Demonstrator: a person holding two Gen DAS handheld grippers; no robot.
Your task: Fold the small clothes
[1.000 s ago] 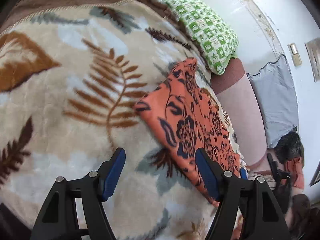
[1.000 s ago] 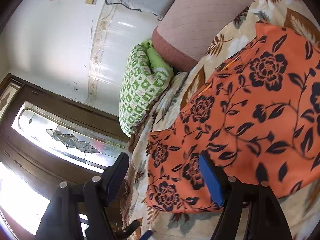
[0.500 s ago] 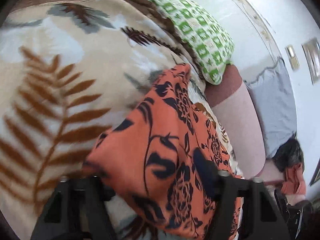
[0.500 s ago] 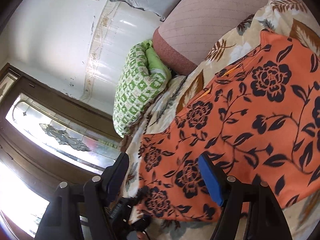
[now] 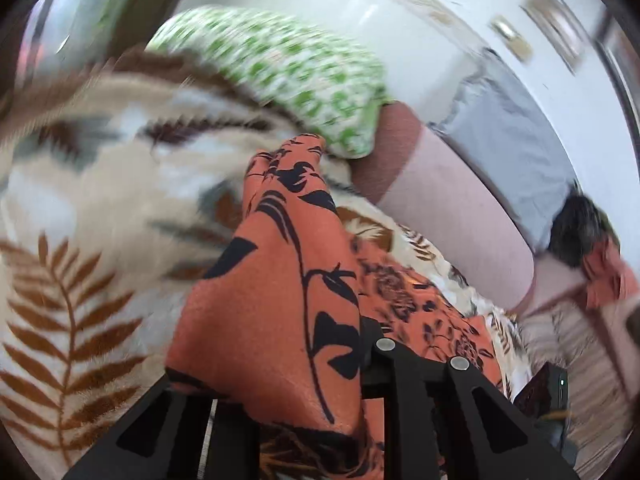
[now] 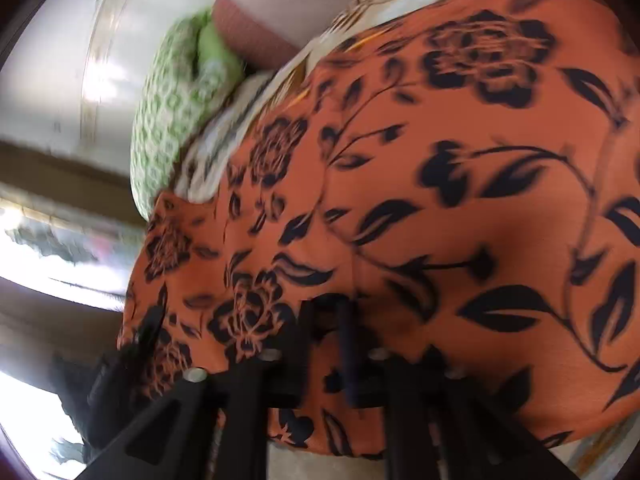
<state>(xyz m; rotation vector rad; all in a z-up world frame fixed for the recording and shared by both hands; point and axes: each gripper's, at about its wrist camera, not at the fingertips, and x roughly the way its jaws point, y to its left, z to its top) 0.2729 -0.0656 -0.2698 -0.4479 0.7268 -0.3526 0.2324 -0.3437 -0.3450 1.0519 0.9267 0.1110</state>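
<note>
The bed [image 5: 92, 216], covered by a cream blanket with brown fern leaves, fills most of the left wrist view. On it lies the orange cloth [image 5: 280, 280] with its black flower print, the thing being folded. One edge of the cloth is lifted off the blanket and drapes toward the camera, while the rest lies flat on the bed further right. In the right wrist view the same cloth [image 6: 460, 184] spreads across most of the frame.

Behind the cloth, at the head of the bed, a pink bolster [image 5: 436, 196] lies against the wall, with a green patterned pillow [image 5: 288, 68] to the left of the cloth's far corner and a grey pillow [image 5: 516, 140] beyond the bolster.

The left tongs [image 5: 288, 364] point forward and low over the bed, tilted slightly, and the cloth's raised edge hangs over them, hiding the fingertips; they appear to pinch the cloth, though the grip itself is covered. The right tongs [image 6: 324, 344] come at the cloth's near edge from below, their fingers [image 6: 348, 344] drawn close together with the fabric caught between them. Both views are blurred.
</note>
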